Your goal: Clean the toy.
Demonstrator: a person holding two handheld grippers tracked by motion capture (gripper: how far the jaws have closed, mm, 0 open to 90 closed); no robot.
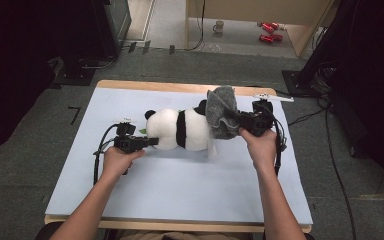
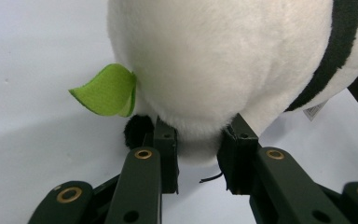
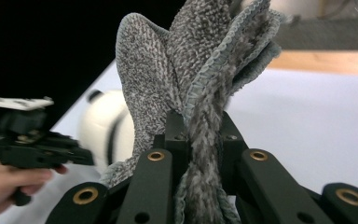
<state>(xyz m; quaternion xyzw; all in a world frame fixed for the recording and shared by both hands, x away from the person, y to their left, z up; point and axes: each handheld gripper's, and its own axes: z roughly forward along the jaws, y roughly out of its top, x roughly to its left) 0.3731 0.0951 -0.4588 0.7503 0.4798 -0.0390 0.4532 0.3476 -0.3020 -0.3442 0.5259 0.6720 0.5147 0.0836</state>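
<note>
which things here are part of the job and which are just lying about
In use:
panda plush, pinched at its rear end by the left gripper
grey cloth, clamped in the right gripper

Lying about:
mug on the floor beyond the table
red items on the floor near it

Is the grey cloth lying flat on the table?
No: in the right gripper view the cloth is bunched and pinched between the jaws of the right gripper, standing up from them.
</note>
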